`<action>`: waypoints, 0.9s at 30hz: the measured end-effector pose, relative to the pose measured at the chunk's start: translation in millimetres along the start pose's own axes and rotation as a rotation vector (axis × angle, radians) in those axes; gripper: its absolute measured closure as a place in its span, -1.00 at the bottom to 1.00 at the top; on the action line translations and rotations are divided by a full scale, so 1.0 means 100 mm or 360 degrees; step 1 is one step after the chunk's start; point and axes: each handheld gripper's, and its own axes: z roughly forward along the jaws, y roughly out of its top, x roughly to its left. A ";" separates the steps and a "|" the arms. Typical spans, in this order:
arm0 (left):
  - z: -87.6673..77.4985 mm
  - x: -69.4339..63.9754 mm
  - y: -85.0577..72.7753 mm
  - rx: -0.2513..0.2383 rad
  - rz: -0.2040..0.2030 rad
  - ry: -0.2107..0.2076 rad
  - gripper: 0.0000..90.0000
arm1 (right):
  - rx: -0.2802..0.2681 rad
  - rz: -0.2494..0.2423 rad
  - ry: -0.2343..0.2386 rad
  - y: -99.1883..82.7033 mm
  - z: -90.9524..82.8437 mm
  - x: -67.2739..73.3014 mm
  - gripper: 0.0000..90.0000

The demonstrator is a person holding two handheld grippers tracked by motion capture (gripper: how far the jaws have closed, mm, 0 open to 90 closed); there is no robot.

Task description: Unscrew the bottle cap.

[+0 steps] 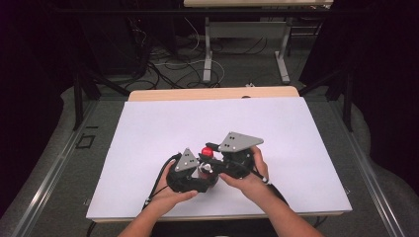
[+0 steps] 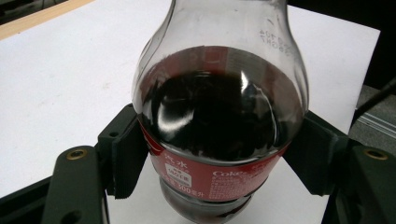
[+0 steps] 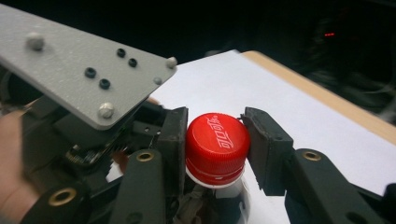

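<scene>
A small cola bottle [image 2: 219, 116] with dark drink and a red label stands upright on the white sheet [image 1: 163, 123]. My left gripper [image 2: 219, 156] is shut on its body, one black pad [image 2: 128, 154] pressing on each side at label height. The bottle's red cap [image 3: 217, 140] sits between the pads of my right gripper [image 3: 215, 147], which is shut on it from both sides. From above, both grippers meet near the table's front middle: the left gripper [image 1: 200, 173] low on the bottle, the right gripper [image 1: 210, 154] at the red cap [image 1: 206, 150].
The left gripper's grey three-cornered plate [image 3: 79, 65] lies close beside the cap. The white sheet covers a wooden table [image 1: 212, 93]. Beyond the far edge are the legs of another table [image 1: 207, 54] and cables on the floor.
</scene>
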 end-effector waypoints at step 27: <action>0.00 0.03 -0.01 0.0000 -0.0047 0.0035 -0.34 | -0.0082 0.0114 -0.0267 0.05 0.07 0.16 0.12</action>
